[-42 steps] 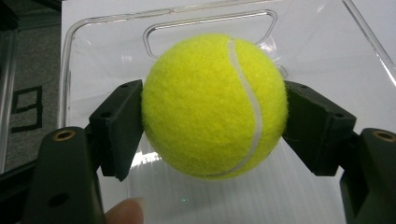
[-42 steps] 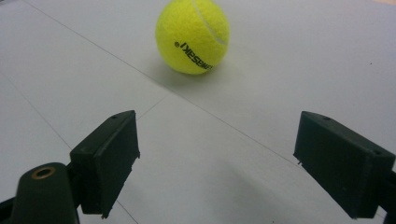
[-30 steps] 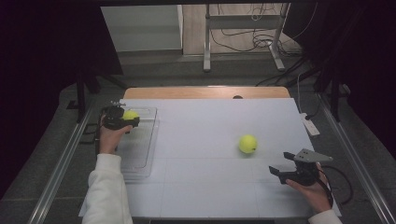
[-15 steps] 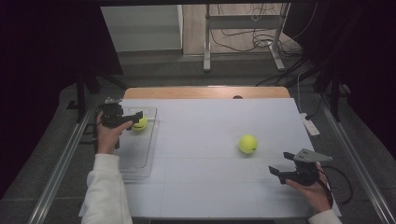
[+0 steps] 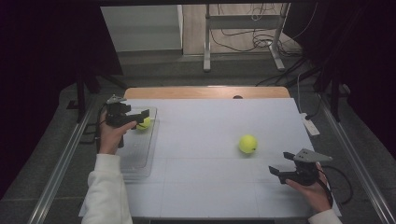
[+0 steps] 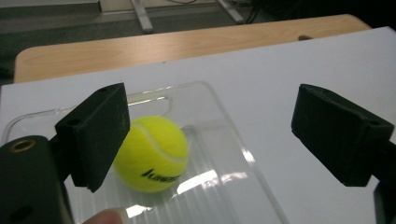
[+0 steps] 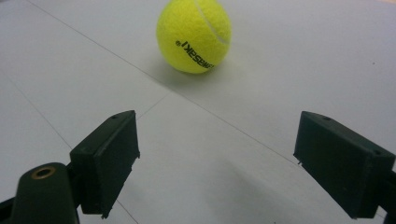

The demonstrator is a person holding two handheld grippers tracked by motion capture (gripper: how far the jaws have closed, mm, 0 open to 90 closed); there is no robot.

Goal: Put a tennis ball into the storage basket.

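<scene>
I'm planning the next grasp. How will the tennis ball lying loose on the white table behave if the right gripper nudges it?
The tennis ball is round on a flat table, so it will probably roll away. Its felt likely grips well. The right gripper looks open wide enough.

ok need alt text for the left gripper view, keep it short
A yellow tennis ball lies in a clear plastic tray on a white table, just beyond the left tool. Its two black jaws stand wide open, the ball partly behind the left one.
</scene>
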